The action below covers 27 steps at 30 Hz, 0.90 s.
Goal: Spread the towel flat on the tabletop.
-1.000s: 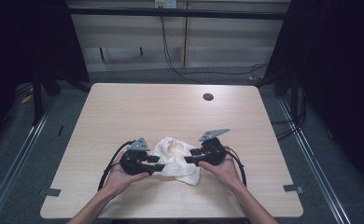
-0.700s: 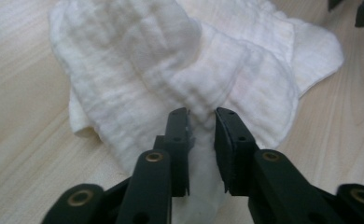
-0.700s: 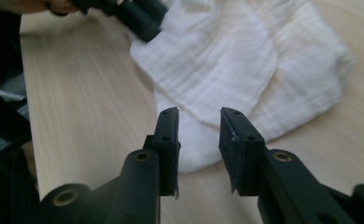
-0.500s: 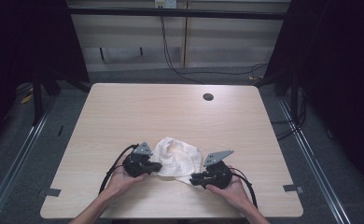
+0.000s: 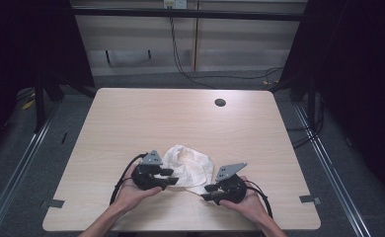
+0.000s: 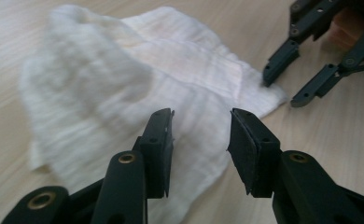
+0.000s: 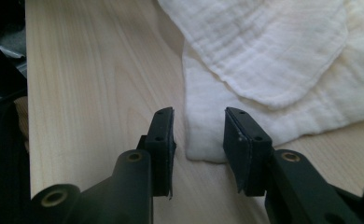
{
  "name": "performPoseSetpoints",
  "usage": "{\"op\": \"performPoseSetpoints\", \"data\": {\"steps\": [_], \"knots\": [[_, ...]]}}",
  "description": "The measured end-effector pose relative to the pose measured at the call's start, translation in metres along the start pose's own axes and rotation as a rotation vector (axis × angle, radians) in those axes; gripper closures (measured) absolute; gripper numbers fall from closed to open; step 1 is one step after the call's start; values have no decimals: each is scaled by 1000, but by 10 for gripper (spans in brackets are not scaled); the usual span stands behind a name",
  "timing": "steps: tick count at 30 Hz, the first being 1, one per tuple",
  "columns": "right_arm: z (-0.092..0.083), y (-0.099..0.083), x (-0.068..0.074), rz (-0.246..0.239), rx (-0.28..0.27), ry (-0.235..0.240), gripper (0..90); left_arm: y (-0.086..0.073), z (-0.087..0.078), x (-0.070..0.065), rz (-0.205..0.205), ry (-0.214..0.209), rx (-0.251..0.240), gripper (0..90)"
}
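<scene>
Crumpled white muslin cloth lies on the near middle of my light wooden counter, between both hands. My left gripper sits at its left edge, jaws apart over the fabric without pinching it, having just been opening. My right gripper rests at the cloth's near right corner, jaws parted around that corner, also just reopened, pads not pressing it.

In the left gripper view the far, bunched part of the white cloth is blurred, and the right gripper is cut off by the top right corner.
</scene>
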State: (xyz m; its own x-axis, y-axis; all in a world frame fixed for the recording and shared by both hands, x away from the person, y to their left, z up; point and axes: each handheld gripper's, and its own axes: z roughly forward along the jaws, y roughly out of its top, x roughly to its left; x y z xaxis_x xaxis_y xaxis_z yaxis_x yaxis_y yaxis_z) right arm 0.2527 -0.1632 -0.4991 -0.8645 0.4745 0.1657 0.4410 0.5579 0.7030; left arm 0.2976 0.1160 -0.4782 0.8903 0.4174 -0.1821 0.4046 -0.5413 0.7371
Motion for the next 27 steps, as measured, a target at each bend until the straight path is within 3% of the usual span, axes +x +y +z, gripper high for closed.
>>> {"op": "performPoseSetpoints", "data": {"steps": [3,4,5,6,7,13,19,24,27], "knots": [[1,0,4,-14,0,-41,703,-6,11,1,33,32,70,605],[1,0,4,-14,0,-41,703,-6,11,1,33,32,70,622],[0,0,3,-10,4,-64,789,-8,11,3,24,30,71,645],[0,0,3,-10,4,-64,789,-8,10,4,21,40,78,645],[-1,-1,0,26,4,-56,859,-9,10,5,29,27,87,721],[-10,-2,-9,74,-23,-39,874,-10,5,11,28,11,84,807],[-38,-13,-27,136,-49,-103,875,-14,-12,21,43,15,64,819],[-47,-20,-39,174,-58,-135,875,-23,-31,34,16,47,47,827],[-52,-23,-46,193,-71,-149,875,-27,-36,38,-6,41,29,801]]}}
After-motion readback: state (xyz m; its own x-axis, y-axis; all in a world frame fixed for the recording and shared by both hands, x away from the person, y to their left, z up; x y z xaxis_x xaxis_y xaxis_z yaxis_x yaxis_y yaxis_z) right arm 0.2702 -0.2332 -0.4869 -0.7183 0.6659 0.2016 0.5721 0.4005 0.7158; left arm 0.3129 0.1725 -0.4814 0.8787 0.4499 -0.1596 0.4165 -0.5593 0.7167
